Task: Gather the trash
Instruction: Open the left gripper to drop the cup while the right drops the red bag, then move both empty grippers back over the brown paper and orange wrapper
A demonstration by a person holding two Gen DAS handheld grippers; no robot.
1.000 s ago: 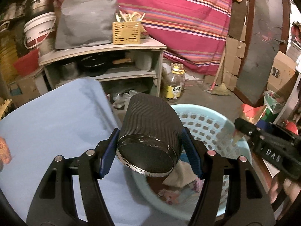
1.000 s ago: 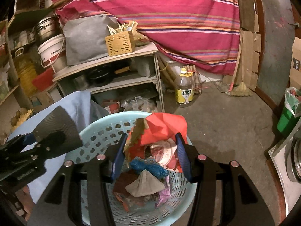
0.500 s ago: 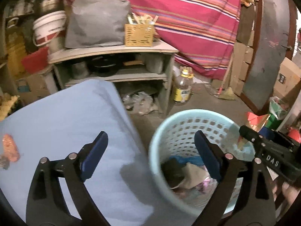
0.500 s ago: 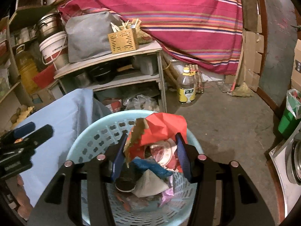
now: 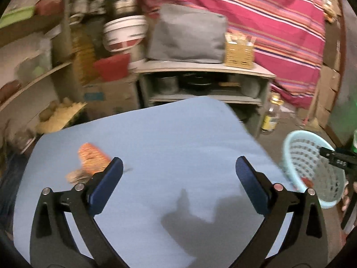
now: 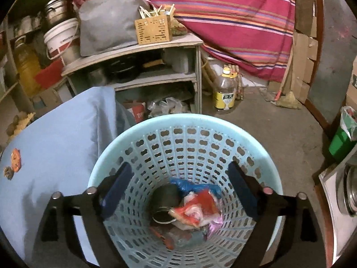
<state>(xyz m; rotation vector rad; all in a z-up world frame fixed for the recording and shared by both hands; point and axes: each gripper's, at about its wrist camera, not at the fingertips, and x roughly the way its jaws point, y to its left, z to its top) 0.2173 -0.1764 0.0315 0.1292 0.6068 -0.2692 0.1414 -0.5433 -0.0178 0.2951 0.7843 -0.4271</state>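
the left gripper (image 5: 178, 172), jaws opening with nothing between them, hangs over the blue cloth (image 5: 156, 138); next is probably the orange scrap (image 5: 92, 156) just beyond its left finger. the right gripper (image 6: 178, 183), jaws opening and empty, hangs over the basket (image 6: 178, 120) with trash (image 6: 194, 207) below; nothing blocks.

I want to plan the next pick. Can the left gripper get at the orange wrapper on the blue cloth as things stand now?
Probably yes. The left gripper is empty, its jaws opening, and the orange wrapper lies uncovered on the blue cloth by its left finger, nothing between.

Orange wrapper (image 5: 92, 156) flat on blue cloth (image 5: 178, 138)
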